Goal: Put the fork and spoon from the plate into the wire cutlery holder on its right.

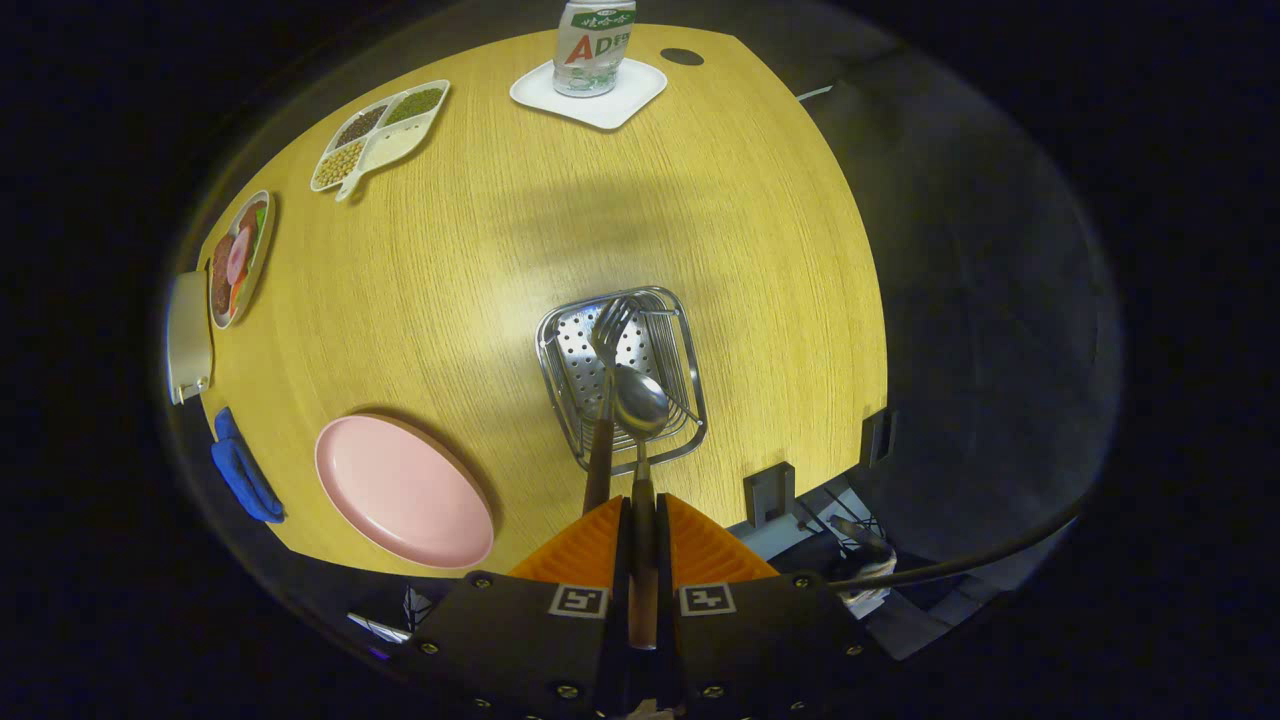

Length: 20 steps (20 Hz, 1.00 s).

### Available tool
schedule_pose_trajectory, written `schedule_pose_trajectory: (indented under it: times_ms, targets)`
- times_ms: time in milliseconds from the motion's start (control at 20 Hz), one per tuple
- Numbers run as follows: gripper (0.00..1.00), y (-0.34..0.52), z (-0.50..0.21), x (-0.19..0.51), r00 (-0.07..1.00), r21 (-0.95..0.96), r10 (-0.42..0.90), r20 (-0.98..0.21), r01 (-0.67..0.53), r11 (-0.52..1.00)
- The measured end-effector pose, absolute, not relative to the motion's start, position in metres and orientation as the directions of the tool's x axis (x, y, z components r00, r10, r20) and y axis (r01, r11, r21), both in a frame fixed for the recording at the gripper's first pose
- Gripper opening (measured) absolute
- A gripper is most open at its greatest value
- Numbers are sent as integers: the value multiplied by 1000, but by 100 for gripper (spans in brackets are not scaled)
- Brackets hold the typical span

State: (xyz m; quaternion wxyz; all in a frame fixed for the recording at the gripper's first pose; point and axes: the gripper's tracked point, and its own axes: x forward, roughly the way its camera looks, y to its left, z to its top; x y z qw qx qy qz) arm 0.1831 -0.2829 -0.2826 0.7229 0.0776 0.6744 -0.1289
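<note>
My gripper (643, 503) is shut on the wooden handle of the spoon (641, 402). The spoon's metal bowl points forward, just ahead of the fingers and over the near side of the wire cutlery holder (560, 345). The fork (607, 345) rests in the holder with its tines over the perforated bottom. Its dark handle leans back over the near rim, beside my left finger. The pink plate (400, 490) lies bare on the wooden table to the left of the holder.
At the table's far end a bottle (594, 45) stands on a white square tray (625, 100). A divided dish of beans (380, 135), a plate of food (238, 258) and a blue cloth (243, 470) line the left side. Two dark brackets (768, 492) sit on the near-right edge.
</note>
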Motion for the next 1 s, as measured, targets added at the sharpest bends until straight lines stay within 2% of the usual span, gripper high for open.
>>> schedule_pose_trajectory:
  times_ms: [200, 400, 450, 800, 1000]
  targets:
    - [12, -270, -270, 186, 92, -24, -58, -994, 334, 942]
    - [12, -261, -249, 173, 105, -43, -89, -991, 378, 925]
    - [20, -259, -242, 170, 116, -44, -98, -988, 398, 916]
    - [19, -244, -201, 155, 187, -78, -172, -967, 424, 902]
    - [19, -220, -183, 149, 266, -64, -198, -943, 440, 895]
